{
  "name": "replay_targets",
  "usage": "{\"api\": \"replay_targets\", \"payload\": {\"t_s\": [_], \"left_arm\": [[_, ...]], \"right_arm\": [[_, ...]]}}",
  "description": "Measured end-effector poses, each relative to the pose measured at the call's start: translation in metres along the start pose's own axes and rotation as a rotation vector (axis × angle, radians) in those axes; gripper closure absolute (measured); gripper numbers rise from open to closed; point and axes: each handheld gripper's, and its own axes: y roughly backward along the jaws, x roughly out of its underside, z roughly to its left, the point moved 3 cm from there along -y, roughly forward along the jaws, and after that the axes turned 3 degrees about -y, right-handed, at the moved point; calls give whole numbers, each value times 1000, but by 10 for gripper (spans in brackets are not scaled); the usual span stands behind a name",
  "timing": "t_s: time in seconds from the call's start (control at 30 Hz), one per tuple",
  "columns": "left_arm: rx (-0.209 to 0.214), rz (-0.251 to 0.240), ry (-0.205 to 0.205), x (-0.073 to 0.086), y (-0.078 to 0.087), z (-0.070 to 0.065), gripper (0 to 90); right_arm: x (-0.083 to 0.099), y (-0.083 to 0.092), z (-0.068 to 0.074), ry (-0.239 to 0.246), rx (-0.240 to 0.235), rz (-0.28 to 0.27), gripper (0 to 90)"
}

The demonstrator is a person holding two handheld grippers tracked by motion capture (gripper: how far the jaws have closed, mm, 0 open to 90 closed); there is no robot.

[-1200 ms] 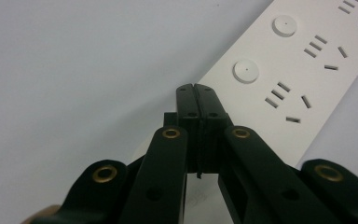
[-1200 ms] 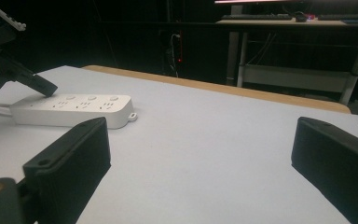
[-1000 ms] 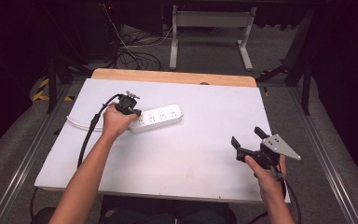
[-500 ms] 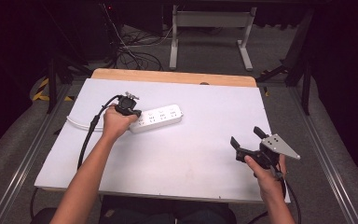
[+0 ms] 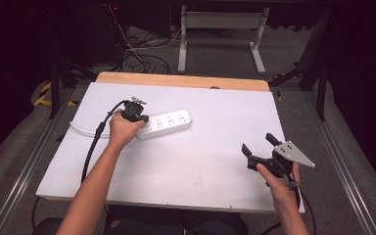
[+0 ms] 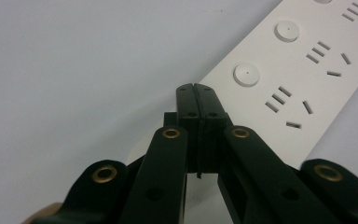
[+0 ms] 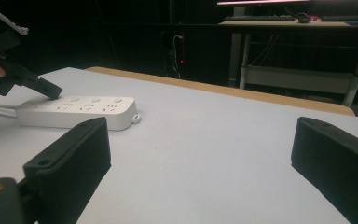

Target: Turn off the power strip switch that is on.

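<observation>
Fingers of the left gripper (image 6: 196,88) are squeezed tight together, tips poking the long white plastic power strip (image 5: 169,123) mid-table, maybe pressing a round switch. Right gripper (image 5: 257,147) waits wide open. Next, push gently

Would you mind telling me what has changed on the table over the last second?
Nothing visibly changed. The left gripper stays shut with its tip on the power strip; the right gripper stays open, apart from it.
</observation>
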Motion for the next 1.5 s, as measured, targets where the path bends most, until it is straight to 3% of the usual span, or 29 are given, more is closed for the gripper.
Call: {"api": "replay_targets", "payload": {"t_s": [0.13,0.4,0.53,0.6,0.7,0.73,0.77,0.8,0.9,0.93,1.0,1.07,1.17,1.4,1.5], "left_arm": [[5,2,21,1,1,1,900],[-11,-5,-9,2,2,0,900],[-7,-31,15,2,4,1,900],[-28,-32,32,5,4,4,900],[-17,-65,68,9,5,9,900],[-24,-95,73,10,7,11,900],[1,-175,119,10,16,15,900],[1,-175,119,10,16,15,900],[-7,-294,129,9,39,22,900],[-7,-294,129,9,39,22,900],[-12,-355,134,11,54,26,900],[-42,-399,134,15,65,30,900],[-68,-449,155,26,79,37,900],[-141,-649,203,56,127,47,900],[-170,-685,226,78,142,44,900]], "right_arm": [[0,1,-1,-6,5,-2,50],[1,0,-1,-13,4,3,51],[2,-1,-1,-16,6,6,51],[2,-1,-1,-14,6,6,51],[2,-2,-1,-11,5,6,52],[2,-2,-1,-10,5,8,53],[2,-2,-1,-10,5,9,53],[2,-2,-1,-9,4,7,53],[2,-3,-1,-11,3,9,53],[2,-3,-1,-10,3,10,53],[2,-4,-1,-8,5,9,54],[2,-4,-1,-9,5,9,54],[3,-4,1,-5,6,15,55],[4,-4,0,-9,14,18,57],[4,-2,-2,-17,30,15,59]]}}
